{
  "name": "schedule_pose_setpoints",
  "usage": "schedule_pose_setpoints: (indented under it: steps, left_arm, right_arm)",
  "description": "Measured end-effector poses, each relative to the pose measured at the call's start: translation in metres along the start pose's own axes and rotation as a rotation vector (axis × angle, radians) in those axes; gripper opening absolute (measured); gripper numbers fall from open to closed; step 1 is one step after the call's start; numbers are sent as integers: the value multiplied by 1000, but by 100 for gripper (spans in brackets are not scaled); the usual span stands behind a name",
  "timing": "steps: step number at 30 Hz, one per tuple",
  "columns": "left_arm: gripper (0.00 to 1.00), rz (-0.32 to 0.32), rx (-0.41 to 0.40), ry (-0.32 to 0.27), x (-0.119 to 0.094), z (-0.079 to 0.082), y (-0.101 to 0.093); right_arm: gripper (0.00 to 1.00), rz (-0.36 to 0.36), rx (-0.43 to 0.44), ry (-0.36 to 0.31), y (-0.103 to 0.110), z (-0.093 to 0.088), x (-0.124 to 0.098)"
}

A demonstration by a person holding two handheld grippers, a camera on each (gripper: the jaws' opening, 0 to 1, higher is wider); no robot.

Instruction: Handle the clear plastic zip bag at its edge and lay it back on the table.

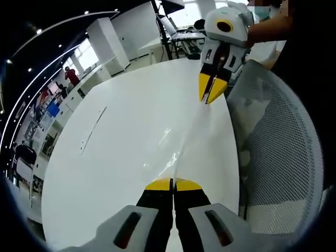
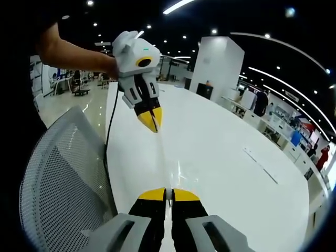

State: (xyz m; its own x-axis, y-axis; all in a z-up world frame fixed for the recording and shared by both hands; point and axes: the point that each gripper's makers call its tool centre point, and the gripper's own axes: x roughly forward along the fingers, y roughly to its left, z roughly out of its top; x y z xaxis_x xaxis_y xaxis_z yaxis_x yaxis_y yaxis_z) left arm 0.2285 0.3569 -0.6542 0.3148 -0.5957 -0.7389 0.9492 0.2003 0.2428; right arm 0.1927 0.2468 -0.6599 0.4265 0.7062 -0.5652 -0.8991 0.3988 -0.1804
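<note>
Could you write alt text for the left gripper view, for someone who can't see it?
Two yellow-tipped hand-held grippers hold a clear plastic zip bag stretched between them above a long white table: the left hand-held gripper shut on its near edge, the right hand-held gripper pinching the far edge. A white mesh chair back stands beside the table.

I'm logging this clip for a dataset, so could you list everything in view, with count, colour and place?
Zip bag: one, clear, stretched taut above the table between the two grippers.
Table: one, white and glossy, long, under the bag.
Mesh chair: one, white, beside the table's edge.
Pillar: one, white, beyond the table's far end.
Background desks and people: several, small and blurred, in the hall around the table.
Left gripper: one, black with yellow tips, shut on one edge of the bag.
Right gripper: one, same colours, shut on the opposite edge.
Person's arm: bare, holding the left gripper.
</note>
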Motion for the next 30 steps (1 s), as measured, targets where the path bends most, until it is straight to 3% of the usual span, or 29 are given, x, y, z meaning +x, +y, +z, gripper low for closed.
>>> schedule_pose_setpoints:
  steps: [10,18,30]
  left_arm:
    - [0,-19,23,-18,1,7,-8]
    - [0,-65,66,-29,4,14,-20]
    - [0,-90,108,-27,13,19,-33]
  right_arm:
    - [0,-2,12,16,-1,-9,-3]
    - [2,16,6,65,0,-19,-5]
    - [11,73,7,71,8,-10,-16]
